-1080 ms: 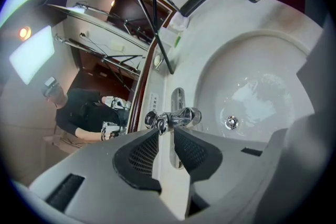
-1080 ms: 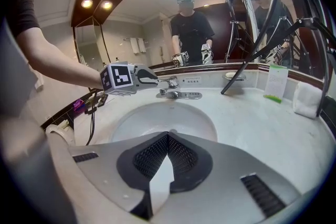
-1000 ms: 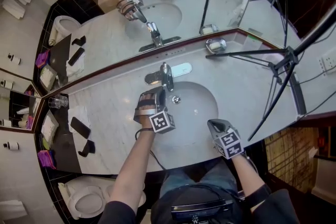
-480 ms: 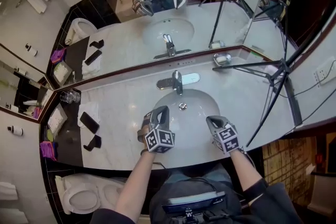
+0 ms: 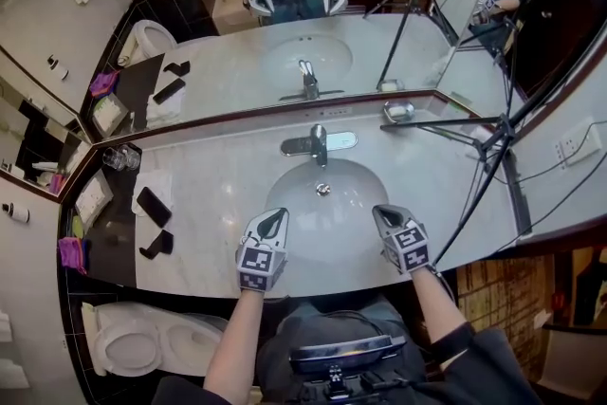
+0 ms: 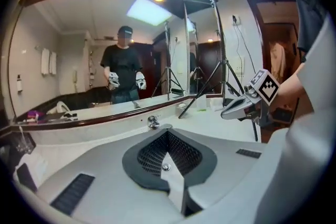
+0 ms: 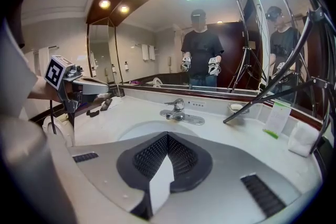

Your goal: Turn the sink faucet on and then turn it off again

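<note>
Since a second ago we have drawn our left gripper (image 5: 273, 219) back from the chrome single-lever faucet (image 5: 318, 144), far behind the white oval sink (image 5: 353, 204), to its near rim beside our right gripper (image 5: 382, 214). Both pairs of fingers are closed, empty. A black tripod (image 5: 444, 121) crosses the counter's right.

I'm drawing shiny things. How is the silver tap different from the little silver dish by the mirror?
The silver tap stands upright behind the white basin; the little silver dish sits low, farther right. The tap has a lever and spout; the dish is a shallow bowl. Both are shiny metal.
</note>
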The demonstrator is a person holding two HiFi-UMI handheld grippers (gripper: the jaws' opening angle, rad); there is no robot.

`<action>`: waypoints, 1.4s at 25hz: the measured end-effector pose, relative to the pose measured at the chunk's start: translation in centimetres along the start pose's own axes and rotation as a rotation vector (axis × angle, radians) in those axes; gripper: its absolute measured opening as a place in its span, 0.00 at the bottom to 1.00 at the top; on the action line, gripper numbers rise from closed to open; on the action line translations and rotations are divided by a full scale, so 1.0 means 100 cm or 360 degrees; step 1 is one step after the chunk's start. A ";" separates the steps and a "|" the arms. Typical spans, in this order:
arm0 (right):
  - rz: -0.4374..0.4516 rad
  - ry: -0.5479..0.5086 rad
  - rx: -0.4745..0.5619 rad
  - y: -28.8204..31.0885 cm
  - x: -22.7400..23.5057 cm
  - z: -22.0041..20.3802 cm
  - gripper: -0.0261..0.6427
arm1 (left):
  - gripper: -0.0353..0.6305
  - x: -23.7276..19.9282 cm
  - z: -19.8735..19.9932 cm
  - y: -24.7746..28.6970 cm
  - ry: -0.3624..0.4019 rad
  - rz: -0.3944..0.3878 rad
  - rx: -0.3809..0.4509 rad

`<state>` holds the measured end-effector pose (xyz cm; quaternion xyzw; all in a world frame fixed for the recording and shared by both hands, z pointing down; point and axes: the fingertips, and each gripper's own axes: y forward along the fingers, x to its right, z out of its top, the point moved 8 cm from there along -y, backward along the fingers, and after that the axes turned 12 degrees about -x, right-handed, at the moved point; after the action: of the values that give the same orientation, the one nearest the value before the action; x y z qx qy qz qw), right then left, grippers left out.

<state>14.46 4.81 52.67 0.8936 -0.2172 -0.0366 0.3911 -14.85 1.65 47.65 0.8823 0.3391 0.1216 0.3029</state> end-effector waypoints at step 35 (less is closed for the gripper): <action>-0.0169 -0.0149 -0.0071 -0.003 0.010 -0.010 0.07 | 0.05 -0.012 -0.031 -0.007 -0.0338 -0.0052 0.0049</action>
<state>15.73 5.20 53.26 0.8923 -0.1866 -0.1038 0.3978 -17.38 2.68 49.62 0.8891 0.3213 0.0172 0.3255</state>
